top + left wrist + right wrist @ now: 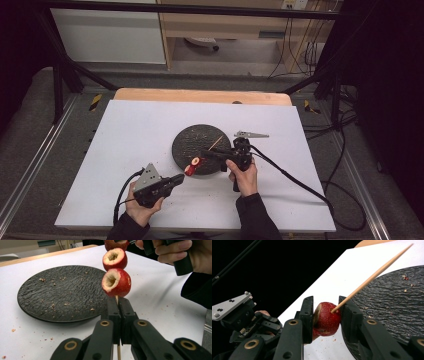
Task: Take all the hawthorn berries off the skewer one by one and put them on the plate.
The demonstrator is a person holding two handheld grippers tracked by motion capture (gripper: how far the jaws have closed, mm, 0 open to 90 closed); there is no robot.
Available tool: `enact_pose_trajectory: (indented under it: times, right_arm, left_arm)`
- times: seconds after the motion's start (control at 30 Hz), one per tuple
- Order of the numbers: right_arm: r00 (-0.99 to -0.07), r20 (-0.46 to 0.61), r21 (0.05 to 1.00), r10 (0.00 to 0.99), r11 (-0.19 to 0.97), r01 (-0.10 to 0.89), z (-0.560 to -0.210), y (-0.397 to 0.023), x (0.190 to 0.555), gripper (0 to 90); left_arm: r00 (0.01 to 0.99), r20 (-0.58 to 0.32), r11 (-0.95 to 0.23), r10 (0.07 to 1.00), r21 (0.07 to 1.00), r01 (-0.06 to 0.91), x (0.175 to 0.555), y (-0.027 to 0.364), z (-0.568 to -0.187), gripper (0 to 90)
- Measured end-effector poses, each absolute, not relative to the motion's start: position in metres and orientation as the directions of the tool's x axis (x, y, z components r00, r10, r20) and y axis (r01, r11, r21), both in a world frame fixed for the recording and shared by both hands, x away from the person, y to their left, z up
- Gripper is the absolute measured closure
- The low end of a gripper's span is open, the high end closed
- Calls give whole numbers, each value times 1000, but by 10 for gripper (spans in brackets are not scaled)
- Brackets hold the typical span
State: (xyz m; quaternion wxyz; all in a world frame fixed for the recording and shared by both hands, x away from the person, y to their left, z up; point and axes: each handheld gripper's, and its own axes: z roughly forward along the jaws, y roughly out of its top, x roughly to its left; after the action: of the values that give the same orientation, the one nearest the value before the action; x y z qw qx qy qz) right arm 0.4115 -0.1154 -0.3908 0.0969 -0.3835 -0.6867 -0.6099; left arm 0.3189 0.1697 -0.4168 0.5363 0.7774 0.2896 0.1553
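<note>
A thin wooden skewer (pixel 116 299) carries three hollowed red fruits, the lowest (pixel 116 282) just above my left gripper (pixel 117 302), whose jaws are shut on the stick. In the high view my left gripper (pixel 181 177) sits at the front of the table and points toward the black plate (pixel 200 137). My right gripper (pixel 325 302) is shut on the top red fruit (pixel 327 318), pads on both sides. The skewer's pointed end (pixel 372 277) sticks out past it over the plate. From above, my right gripper (pixel 204 154) reaches in from the right to the fruits (pixel 193 166).
The textured black plate (pixel 50 292) holds only crumbs. A white sheet (pixel 135 130) covers the table, with a wooden edge (pixel 200 95) at the back. Cables (pixel 295 177) trail off to the right. Black frame legs stand beyond the table's corners.
</note>
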Motion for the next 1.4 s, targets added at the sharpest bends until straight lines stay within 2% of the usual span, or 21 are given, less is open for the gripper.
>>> enact_pose_trajectory:
  times: [0.87, 1.4]
  right_arm:
    - [-660, 626, 750, 415, -91, 655, -372, -132, 424, 692]
    - [-633, 600, 772, 489, -146, 619, -351, -158, 441, 697]
  left_arm:
    - [784, -43, -253, 619, 934, 252, 319, 174, -415, 885]
    - [778, -31, -275, 627, 926, 259, 323, 180, -419, 885]
